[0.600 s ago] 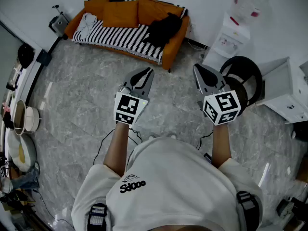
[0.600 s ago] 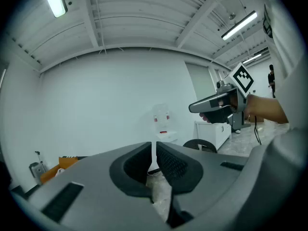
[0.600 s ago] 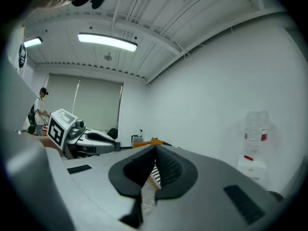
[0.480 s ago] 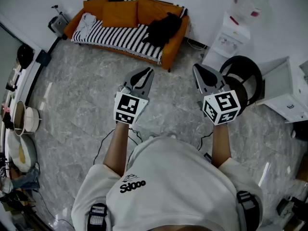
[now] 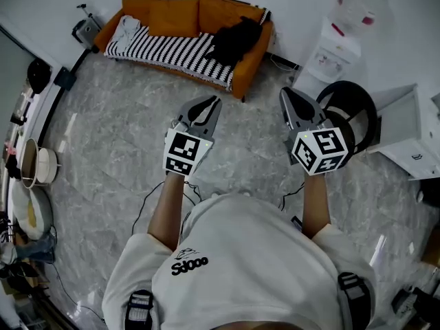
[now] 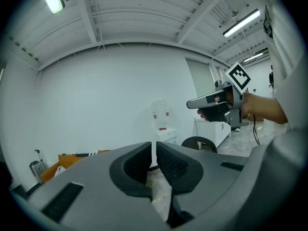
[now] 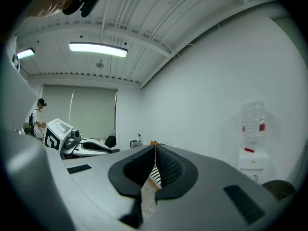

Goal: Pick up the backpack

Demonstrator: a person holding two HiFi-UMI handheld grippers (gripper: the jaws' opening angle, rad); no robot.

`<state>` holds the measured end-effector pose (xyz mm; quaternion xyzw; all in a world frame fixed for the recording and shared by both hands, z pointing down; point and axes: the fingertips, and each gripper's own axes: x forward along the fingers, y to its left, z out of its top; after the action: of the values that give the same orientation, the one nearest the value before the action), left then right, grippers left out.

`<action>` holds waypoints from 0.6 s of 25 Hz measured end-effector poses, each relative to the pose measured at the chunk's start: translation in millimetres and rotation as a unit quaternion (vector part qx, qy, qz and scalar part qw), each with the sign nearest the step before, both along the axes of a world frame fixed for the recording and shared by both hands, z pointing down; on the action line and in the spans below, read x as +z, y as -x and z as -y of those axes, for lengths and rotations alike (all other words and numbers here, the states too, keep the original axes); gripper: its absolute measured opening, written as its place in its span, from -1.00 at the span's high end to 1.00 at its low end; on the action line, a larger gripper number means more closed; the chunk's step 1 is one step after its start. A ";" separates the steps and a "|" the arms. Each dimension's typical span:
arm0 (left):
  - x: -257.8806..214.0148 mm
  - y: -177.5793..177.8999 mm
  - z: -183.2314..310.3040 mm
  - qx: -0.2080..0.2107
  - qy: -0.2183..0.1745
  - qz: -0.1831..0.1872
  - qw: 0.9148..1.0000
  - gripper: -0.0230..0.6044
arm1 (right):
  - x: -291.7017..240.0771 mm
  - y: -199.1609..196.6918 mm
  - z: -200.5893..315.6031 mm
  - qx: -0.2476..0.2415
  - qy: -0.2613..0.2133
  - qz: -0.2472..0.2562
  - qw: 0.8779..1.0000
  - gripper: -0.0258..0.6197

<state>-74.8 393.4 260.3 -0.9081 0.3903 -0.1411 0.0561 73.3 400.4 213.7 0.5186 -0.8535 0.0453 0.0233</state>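
A black backpack point(image 5: 234, 40) lies slumped on the right end of an orange sofa point(image 5: 251, 64) with a striped cover, against the far wall. Both grippers are held out in front of the person, well short of the sofa, above the marble floor. My left gripper point(image 5: 214, 102) is shut with nothing between its jaws point(image 6: 154, 148). My right gripper point(image 5: 284, 93) is also shut and empty point(image 7: 155, 150). Each gripper view shows the other gripper beside it: the right gripper point(image 6: 214, 100) and the left gripper point(image 7: 72, 143).
A water dispenser point(image 5: 337, 47) stands at the wall right of the sofa. A black round chair point(image 5: 350, 112) and a white cabinet point(image 5: 405, 126) sit close to my right gripper. Cables point(image 5: 148, 205) trail on the floor near the person. Pots point(image 5: 31, 167) line the left edge.
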 end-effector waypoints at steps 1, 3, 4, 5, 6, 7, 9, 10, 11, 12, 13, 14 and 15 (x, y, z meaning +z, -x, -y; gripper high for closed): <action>0.6 -2.0 -0.2 -0.003 0.001 0.002 1.000 0.78 | 0.9 -4.0 0.6 0.000 0.002 0.002 1.000 0.81; 1.9 -7.9 1.5 -0.009 0.003 0.004 1.000 0.78 | 3.6 -12.9 2.5 -0.003 0.007 0.004 1.000 0.81; 2.3 -11.9 2.4 -0.013 0.004 0.005 1.000 0.78 | 5.1 -17.9 3.2 -0.005 0.009 0.006 1.000 0.81; 2.7 -15.9 2.5 -0.017 0.005 0.004 1.000 0.78 | 6.6 -22.8 3.2 -0.007 0.012 0.007 1.000 0.81; 3.2 -20.0 1.4 -0.020 0.006 0.003 1.000 0.78 | 7.9 -27.4 2.5 -0.010 0.014 0.009 1.000 0.81; 4.1 -24.1 -0.5 -0.022 0.008 0.002 1.000 0.78 | 9.2 -31.7 1.4 -0.013 0.016 0.010 1.000 0.81; 7.1 -33.5 -4.5 -0.026 0.012 0.005 1.000 0.78 | 12.0 -40.4 -0.6 -0.020 0.021 0.014 0.999 0.81; 8.5 -38.8 -5.9 -0.027 0.013 0.008 1.000 0.78 | 13.5 -45.1 -0.9 -0.023 0.024 0.015 0.999 0.81; 9.5 -43.9 -6.8 -0.029 0.014 0.011 0.999 0.78 | 15.2 -50.1 -0.9 -0.024 0.027 0.016 0.999 0.81; 10.2 -48.8 -7.6 -0.030 0.014 0.013 0.999 0.78 | 16.8 -54.8 -0.5 -0.025 0.029 0.017 0.999 0.81; 10.9 -53.0 -8.0 -0.030 0.013 0.014 0.999 0.78 | 18.5 -59.1 0.1 -0.025 0.030 0.018 0.999 0.81; 12.0 -56.7 -8.1 -0.031 0.013 0.016 0.999 0.78 | 20.4 -62.6 1.0 -0.026 0.031 0.020 0.999 0.81; 13.4 -59.5 -7.7 -0.031 0.013 0.017 0.999 0.78 | 22.3 -65.3 2.1 -0.027 0.032 0.021 0.999 0.81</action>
<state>-15.3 401.1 273.7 -0.8936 0.4156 -0.1632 0.0465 138.7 398.3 236.0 0.4936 -0.8655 0.0827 0.0228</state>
